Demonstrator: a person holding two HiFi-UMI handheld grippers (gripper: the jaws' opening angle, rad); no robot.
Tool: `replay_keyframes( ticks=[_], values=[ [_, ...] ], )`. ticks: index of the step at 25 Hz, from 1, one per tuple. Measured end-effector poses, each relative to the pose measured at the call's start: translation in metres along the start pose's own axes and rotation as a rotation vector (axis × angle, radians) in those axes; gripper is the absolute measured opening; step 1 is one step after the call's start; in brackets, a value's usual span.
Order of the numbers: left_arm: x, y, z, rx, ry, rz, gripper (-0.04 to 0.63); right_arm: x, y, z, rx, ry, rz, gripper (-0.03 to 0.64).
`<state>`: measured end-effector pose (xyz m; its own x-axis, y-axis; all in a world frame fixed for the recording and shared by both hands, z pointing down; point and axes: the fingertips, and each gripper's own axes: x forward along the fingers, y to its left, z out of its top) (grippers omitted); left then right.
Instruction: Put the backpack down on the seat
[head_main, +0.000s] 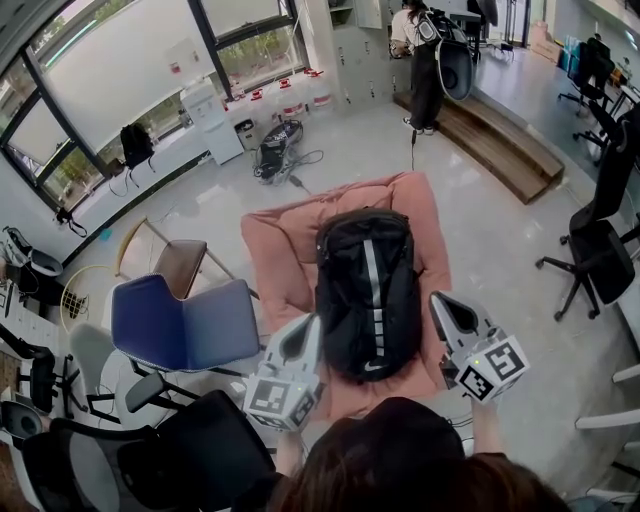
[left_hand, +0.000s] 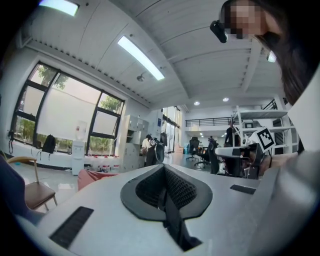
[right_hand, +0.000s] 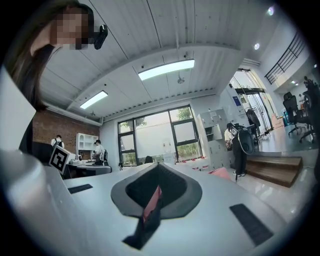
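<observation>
Floor (head_main: 480, 230) is spreading pale and glossy all around me, and a long wooden step (head_main: 500, 140) is running along its far right side. Straight ahead, the pink seat (head_main: 275, 250) is sitting wide and soft on that floor. The black backpack (head_main: 365, 290) is lying flat on the middle of the seat, its grey stripe facing up and its top end pointing away from me. The pink cushion is showing past it on both sides and at the far end.

To the left of the seat, a blue chair (head_main: 185, 325) is standing close by, and a brown chair (head_main: 180, 265) is standing just behind it. A black office chair (head_main: 600, 240) is standing well apart on the right. Far off, by the step, a person (head_main: 422, 60) is standing with a pack on their back.

I am holding my left gripper (head_main: 308, 325) just beside the near left corner of the backpack. Its jaws are pressed together with nothing between them, as the left gripper view (left_hand: 164, 175) is showing. I am holding my right gripper (head_main: 440, 300) just beside the backpack's right edge. Its jaws are likewise closed and gripping nothing, and in the right gripper view (right_hand: 157, 172) only a thin sliver of pink is showing in the slit between them.
</observation>
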<state>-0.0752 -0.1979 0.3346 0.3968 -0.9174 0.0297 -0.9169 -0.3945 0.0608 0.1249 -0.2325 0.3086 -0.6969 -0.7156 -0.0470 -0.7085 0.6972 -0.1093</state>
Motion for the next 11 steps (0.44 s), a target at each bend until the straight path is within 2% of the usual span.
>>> replay_keyframes(
  ticks=[11],
  values=[
    [-0.0075,0.0107,-0.0054,0.014,0.012,0.049,0.013,-0.0069,-0.0071,-0.0044,0.0,-0.005,-0.027,0.011]
  ],
)
